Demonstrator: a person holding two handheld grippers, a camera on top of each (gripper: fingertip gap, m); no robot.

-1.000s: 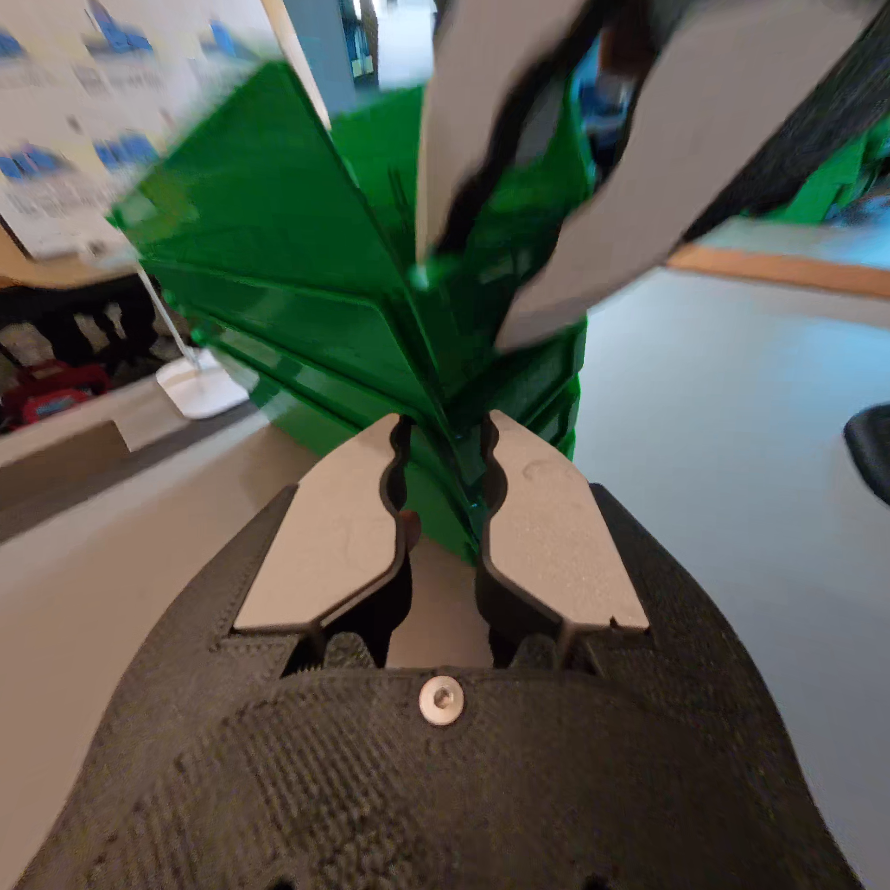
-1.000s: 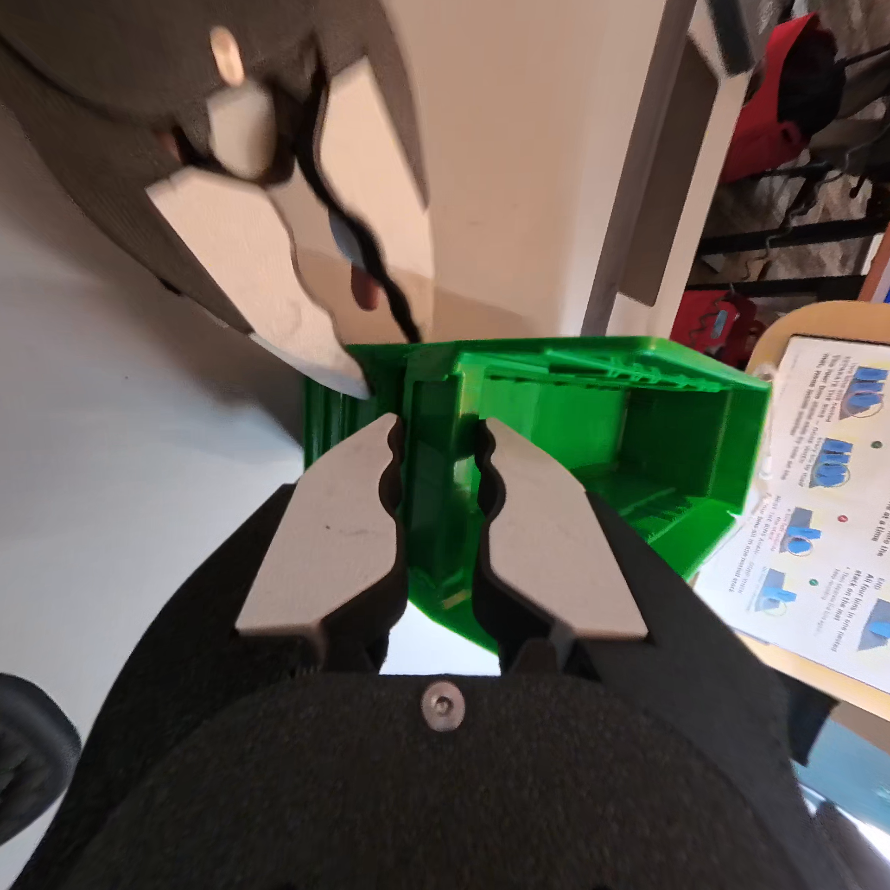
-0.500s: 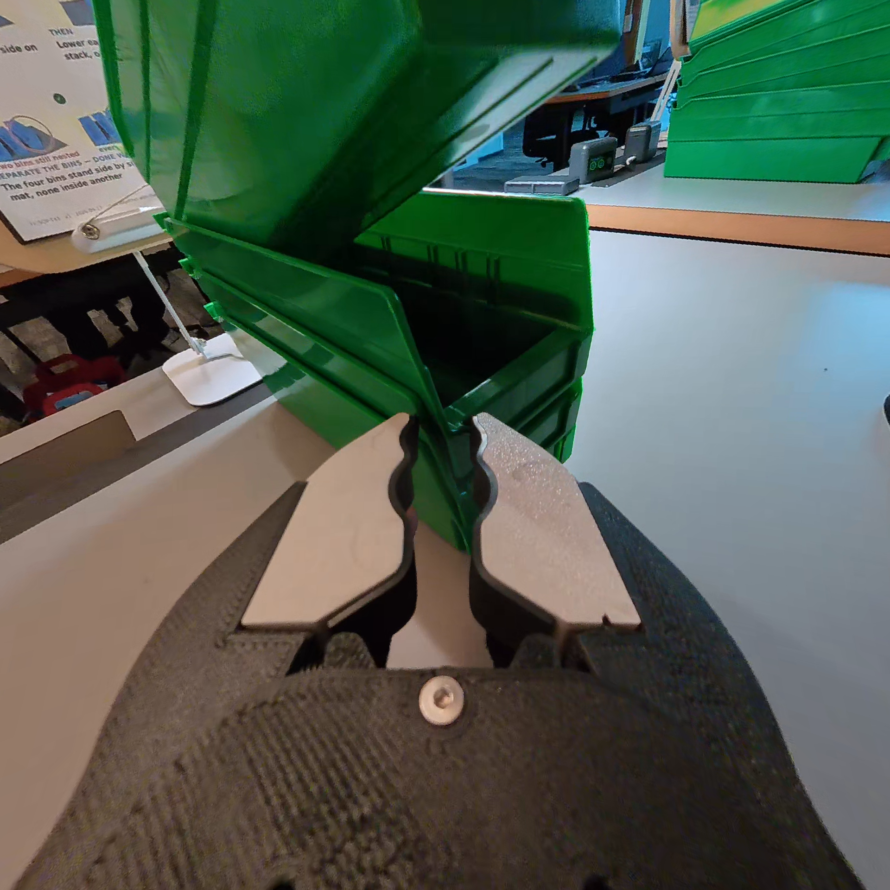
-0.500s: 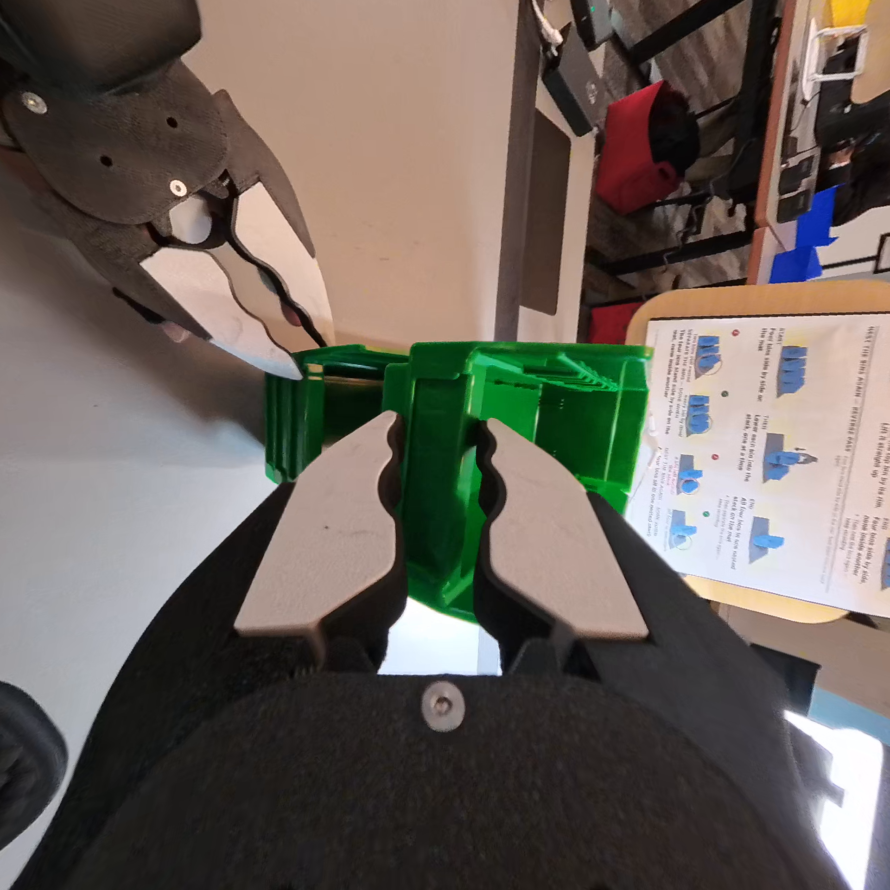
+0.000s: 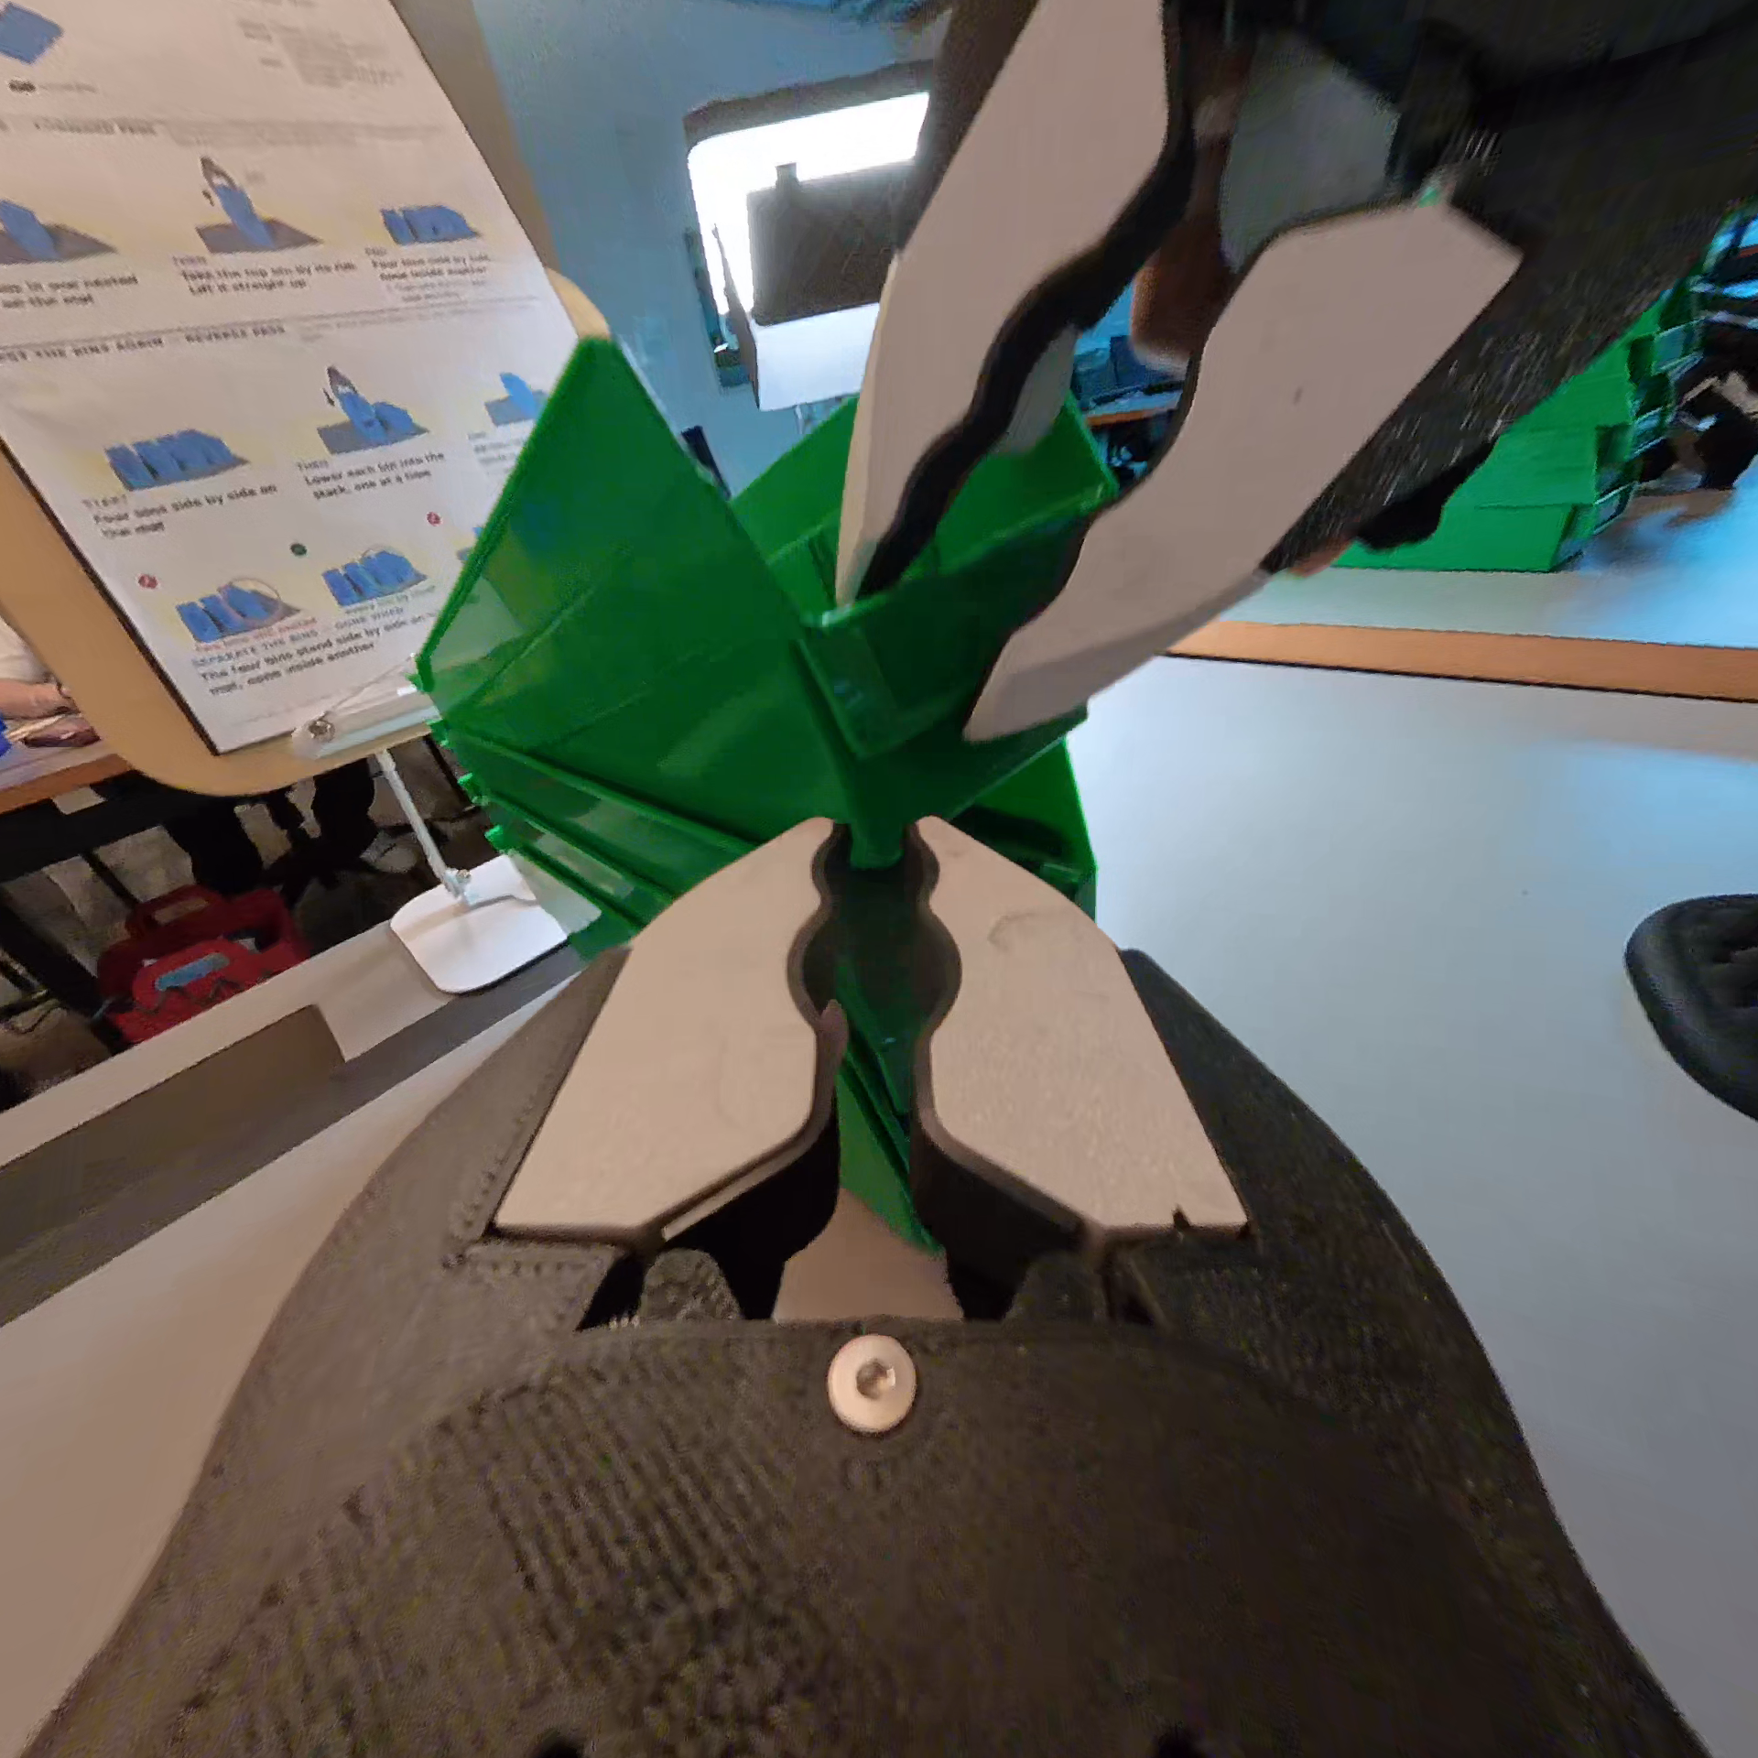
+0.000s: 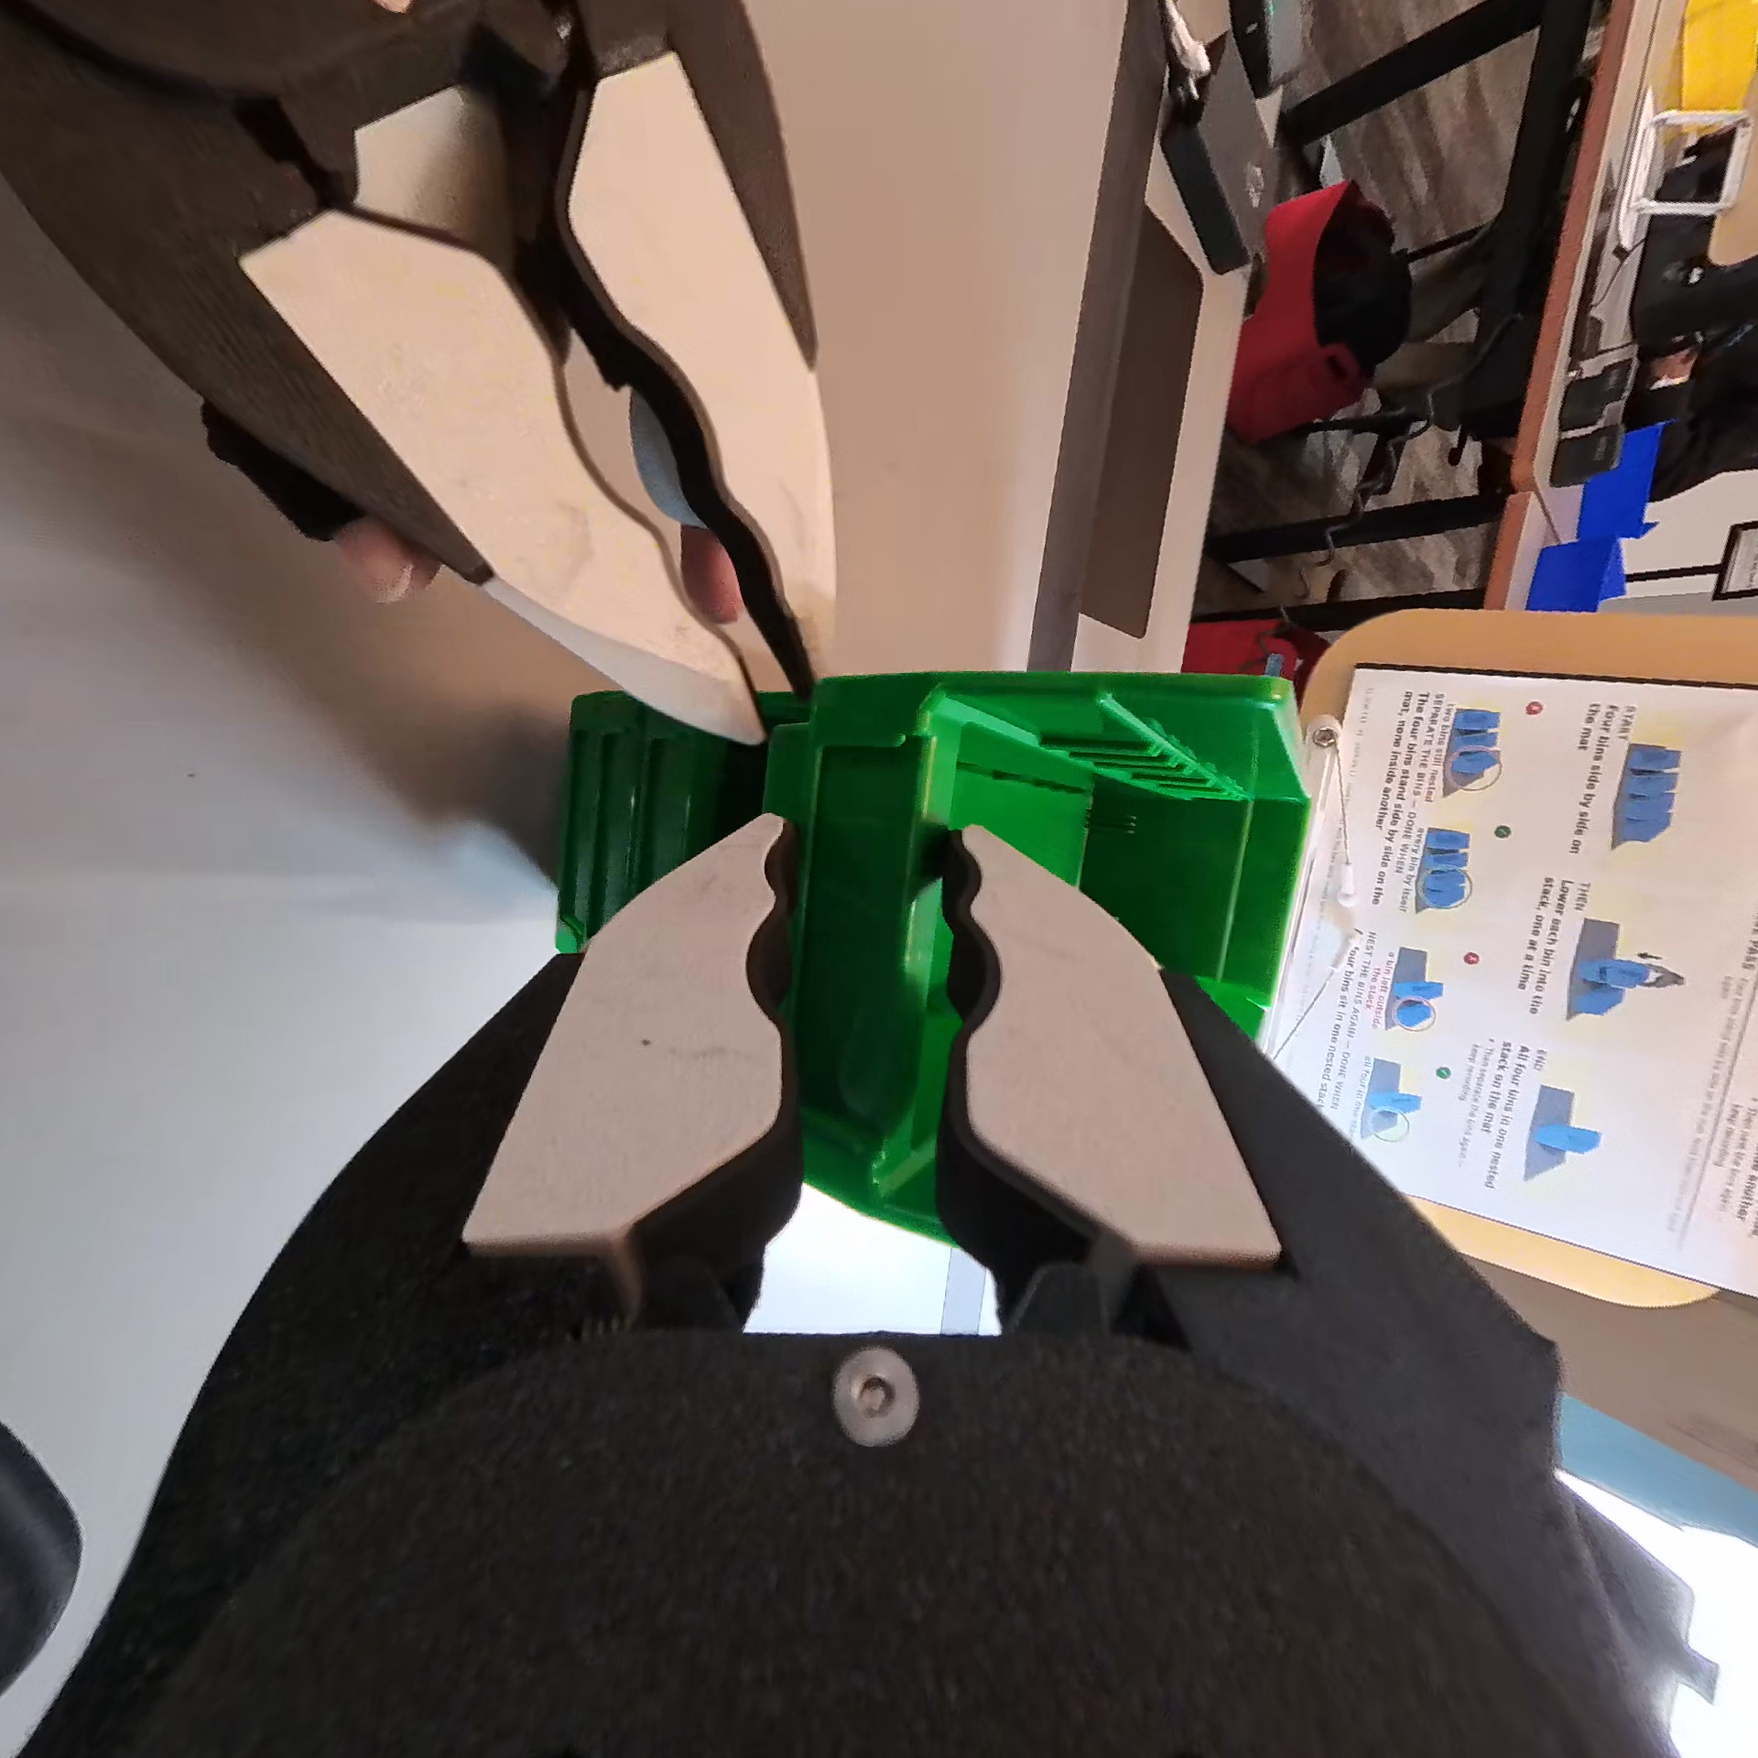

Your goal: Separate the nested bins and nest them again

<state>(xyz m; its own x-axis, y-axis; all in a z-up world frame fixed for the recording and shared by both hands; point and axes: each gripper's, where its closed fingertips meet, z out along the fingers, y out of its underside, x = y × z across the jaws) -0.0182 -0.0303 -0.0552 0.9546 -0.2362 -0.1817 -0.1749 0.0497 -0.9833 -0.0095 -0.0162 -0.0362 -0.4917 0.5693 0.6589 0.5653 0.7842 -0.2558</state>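
Pale table [image 5: 1379,904], poster [image 5: 238,400] behind. Left wrist view: our left gripper [image 5: 870,837] is pinched narrow on the stack's [image 5: 590,837] rim corner, likely pinning it down; the top bin [image 5: 628,618] tilts up, half out.

Right wrist view: our right gripper [image 6: 864,837] clamps the top bin's [image 6: 1046,828] end wall, seemingly to pry it free of the stack [image 6: 628,809].
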